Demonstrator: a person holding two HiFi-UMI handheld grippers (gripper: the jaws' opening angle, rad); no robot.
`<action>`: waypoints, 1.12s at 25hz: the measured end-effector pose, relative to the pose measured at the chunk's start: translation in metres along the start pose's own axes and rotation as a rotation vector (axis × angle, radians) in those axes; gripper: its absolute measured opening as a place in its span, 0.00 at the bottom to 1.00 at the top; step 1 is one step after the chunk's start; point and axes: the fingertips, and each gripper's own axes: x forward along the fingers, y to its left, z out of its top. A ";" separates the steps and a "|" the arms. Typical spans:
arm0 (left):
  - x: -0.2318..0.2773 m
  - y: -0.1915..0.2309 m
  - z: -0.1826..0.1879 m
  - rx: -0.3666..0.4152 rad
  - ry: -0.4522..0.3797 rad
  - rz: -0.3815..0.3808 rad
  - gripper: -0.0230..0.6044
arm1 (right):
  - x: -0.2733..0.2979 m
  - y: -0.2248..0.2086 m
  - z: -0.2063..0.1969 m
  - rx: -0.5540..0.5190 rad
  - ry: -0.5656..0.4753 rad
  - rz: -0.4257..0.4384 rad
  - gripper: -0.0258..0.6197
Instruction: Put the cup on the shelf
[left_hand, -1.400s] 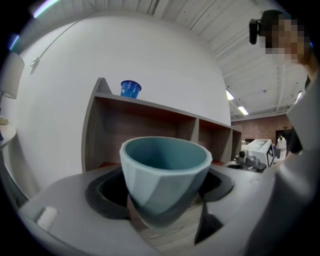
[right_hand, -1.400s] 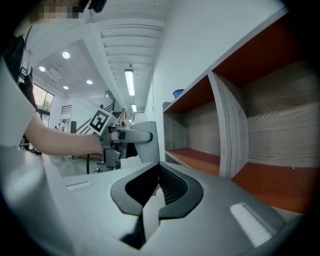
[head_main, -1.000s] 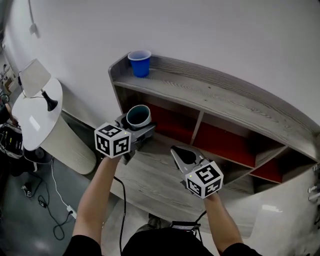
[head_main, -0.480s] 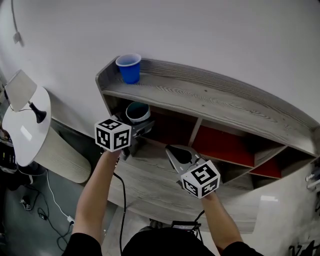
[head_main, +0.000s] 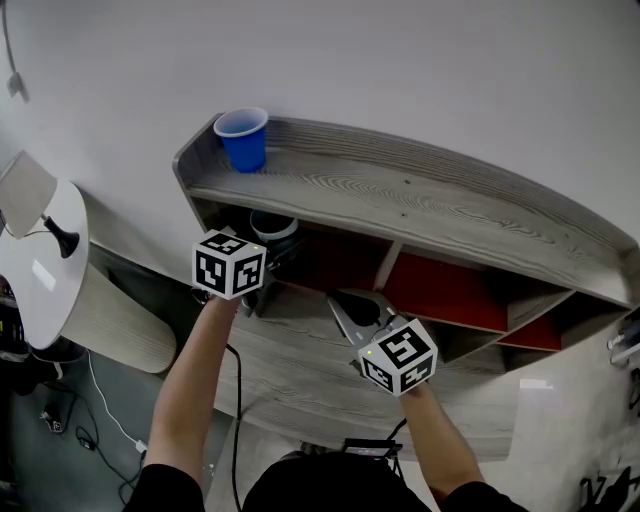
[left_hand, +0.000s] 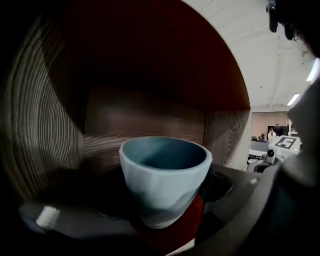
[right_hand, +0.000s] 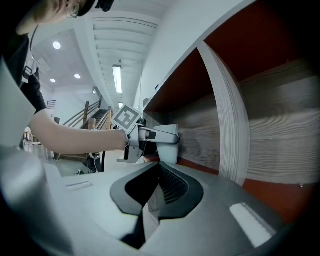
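A pale blue-green cup (left_hand: 164, 175) sits upright between the jaws of my left gripper (left_hand: 160, 212), which is shut on its lower body. In the head view the cup (head_main: 272, 226) is half hidden under the top board of the grey wooden shelf (head_main: 420, 205), inside the leftmost compartment. My left gripper (head_main: 270, 244) reaches in from the front. The dark wood back and side walls of that compartment surround the cup in the left gripper view. My right gripper (head_main: 350, 306) is shut and holds nothing, above the lower board; its jaws (right_hand: 150, 200) meet in the right gripper view.
A blue plastic cup (head_main: 242, 138) stands on the shelf's top board at its left end. Red back panels (head_main: 445, 290) line the middle compartments, split by an upright divider (right_hand: 230, 125). A white round side table with a lamp (head_main: 40, 262) stands left of the shelf.
My left gripper has carried the cup forward, from in front of the shelf to under the top board in the left compartment. The right gripper has shifted slightly.
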 end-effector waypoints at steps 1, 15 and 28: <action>0.001 0.000 0.000 -0.004 0.001 0.001 0.65 | 0.000 -0.001 -0.001 0.001 0.001 -0.002 0.06; 0.012 0.000 0.002 0.007 0.005 0.022 0.65 | -0.002 -0.007 -0.004 0.004 0.008 -0.010 0.06; 0.006 0.002 0.001 -0.013 0.003 0.031 0.67 | -0.006 -0.007 -0.004 0.002 0.008 -0.001 0.06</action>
